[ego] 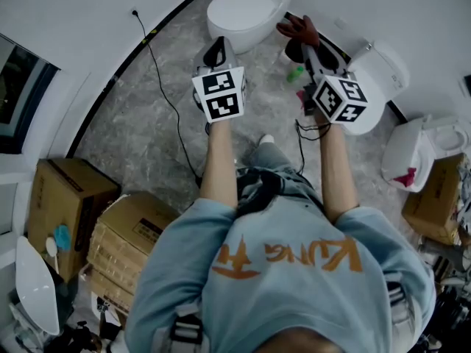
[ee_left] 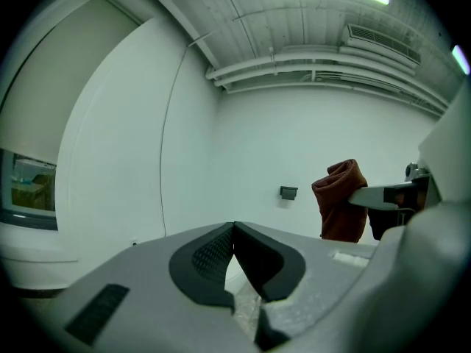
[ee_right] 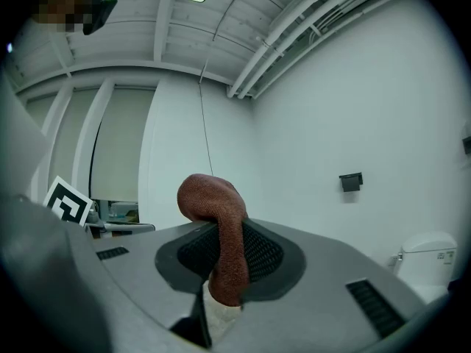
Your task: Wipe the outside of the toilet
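A white toilet (ego: 246, 7) stands at the far wall, lid down, just beyond both grippers. My right gripper (ego: 303, 43) is shut on a reddish-brown cloth (ego: 297, 28), held up to the right of the toilet. In the right gripper view the cloth (ee_right: 218, 219) droops over the closed jaws of that gripper (ee_right: 224, 250). My left gripper (ego: 218, 45) hovers in front of the toilet's left side. Its jaws (ee_left: 234, 231) meet at the tips with nothing between them. The left gripper view also catches the cloth (ee_left: 340, 201) off to its right.
A second toilet (ego: 377, 76) and another white fixture (ego: 419, 153) stand at the right wall. A green bottle (ego: 295, 73) lies on the floor between the toilets. A black cable (ego: 165, 94) runs across the grey floor. Cardboard boxes (ego: 70, 201) are stacked at the left.
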A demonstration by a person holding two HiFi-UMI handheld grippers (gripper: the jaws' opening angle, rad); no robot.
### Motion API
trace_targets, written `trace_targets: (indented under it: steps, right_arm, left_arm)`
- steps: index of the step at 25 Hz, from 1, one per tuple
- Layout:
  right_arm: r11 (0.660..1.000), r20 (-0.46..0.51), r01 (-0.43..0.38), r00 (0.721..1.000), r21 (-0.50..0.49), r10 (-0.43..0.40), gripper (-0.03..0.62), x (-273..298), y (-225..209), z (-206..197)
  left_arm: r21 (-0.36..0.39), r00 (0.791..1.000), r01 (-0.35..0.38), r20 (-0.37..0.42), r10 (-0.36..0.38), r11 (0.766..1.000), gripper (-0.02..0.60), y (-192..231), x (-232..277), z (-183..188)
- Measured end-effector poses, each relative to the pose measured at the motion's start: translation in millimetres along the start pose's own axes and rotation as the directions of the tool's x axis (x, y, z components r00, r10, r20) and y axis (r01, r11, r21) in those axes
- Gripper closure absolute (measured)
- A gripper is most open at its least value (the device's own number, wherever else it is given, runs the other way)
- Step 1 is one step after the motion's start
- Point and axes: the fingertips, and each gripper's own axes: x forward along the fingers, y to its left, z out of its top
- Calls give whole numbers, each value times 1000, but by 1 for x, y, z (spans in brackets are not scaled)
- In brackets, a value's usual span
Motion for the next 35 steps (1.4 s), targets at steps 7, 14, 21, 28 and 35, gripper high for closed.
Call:
trace_targets:
  steps: [7, 14, 21, 28, 35]
  right_arm:
    - [994, 13, -101, 995, 46, 101, 520, 41, 8, -6]
    - [980, -17, -199, 980, 22, 199, 520, 121, 11, -25]
    - [988, -133, -151, 979, 36, 154, 520, 199, -99, -71]
    - [985, -302, -158, 938, 67, 171, 520, 278, -206, -135]
    - [978, -340, -178, 918, 107, 204, 520, 342, -260, -146]
  left_arm:
    - [62, 996, -83, -12, 84, 995, 588, 25, 15, -3]
    - [128, 987, -145, -47, 152, 981, 588, 55, 69, -5]
    - [32, 972, -150, -181, 153, 988, 588, 32, 176, -75]
    - [-82, 919, -211, -356, 169, 974, 588, -10, 280, -155]
    - [-125, 907, -266, -368, 205, 956, 588, -19, 333, -151]
